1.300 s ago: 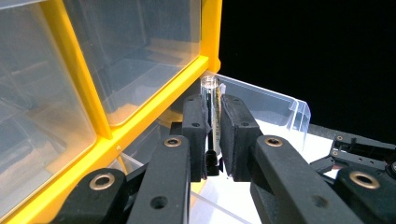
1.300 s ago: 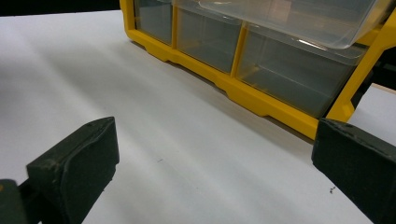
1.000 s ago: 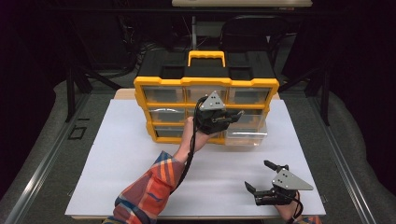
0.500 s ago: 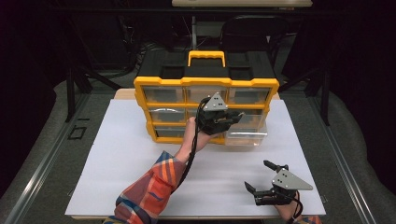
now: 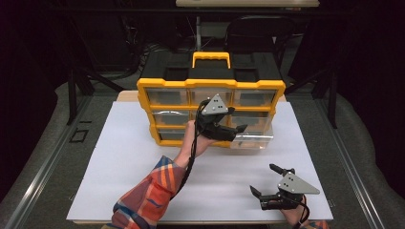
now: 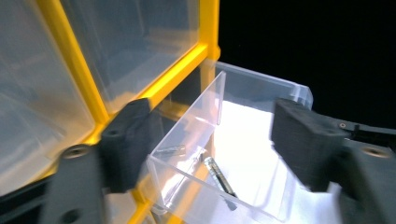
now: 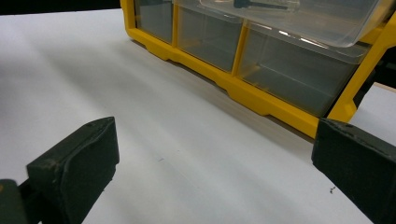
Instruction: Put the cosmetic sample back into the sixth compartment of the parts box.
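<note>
The clear drawer [image 5: 252, 136] stands pulled out of the yellow organizer [image 5: 210, 86]; the left gripper [image 5: 228, 129] has edged closer, jaws wide. The right gripper [image 5: 272, 183] rests wide apart.

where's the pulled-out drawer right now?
In the high view the clear drawer sticks out of the yellow organizer at its lower right, just right of the left claw. The left gripper view shows it between that claw's open jaws, small dark parts inside.

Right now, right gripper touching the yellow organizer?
Apart. The high view shows the right gripper open at the near edge of the table, with bare white surface between it and the yellow organizer.
</note>
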Motion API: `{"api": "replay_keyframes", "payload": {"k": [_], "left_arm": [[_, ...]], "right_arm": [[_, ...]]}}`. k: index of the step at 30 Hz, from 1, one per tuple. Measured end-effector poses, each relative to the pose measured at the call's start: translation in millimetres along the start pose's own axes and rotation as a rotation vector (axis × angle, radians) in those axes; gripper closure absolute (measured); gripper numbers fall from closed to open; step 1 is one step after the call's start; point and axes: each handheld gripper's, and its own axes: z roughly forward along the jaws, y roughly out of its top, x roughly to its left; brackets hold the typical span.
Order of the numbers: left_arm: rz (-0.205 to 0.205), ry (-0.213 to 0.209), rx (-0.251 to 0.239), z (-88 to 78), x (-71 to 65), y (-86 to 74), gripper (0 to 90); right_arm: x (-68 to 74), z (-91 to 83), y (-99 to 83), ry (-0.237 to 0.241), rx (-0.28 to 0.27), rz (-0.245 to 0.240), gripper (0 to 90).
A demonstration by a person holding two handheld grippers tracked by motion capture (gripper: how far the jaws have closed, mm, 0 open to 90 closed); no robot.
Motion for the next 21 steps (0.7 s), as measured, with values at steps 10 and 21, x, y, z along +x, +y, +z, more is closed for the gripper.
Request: {"api": "replay_keyframes", "payload": {"k": [10,21], "left_arm": [[0.003,0.061,0.010,-30.9,-1.0,-12.3,4.7],[0.002,0.139,0.030,-62.4,2.9,-34.0,0.2]], "right_arm": [[0.5,0.6,0.4,0.003,0.001,-0.003,0.2],[0.1,0.5,0.2,0.003,0.001,0.000,0.2]]}}
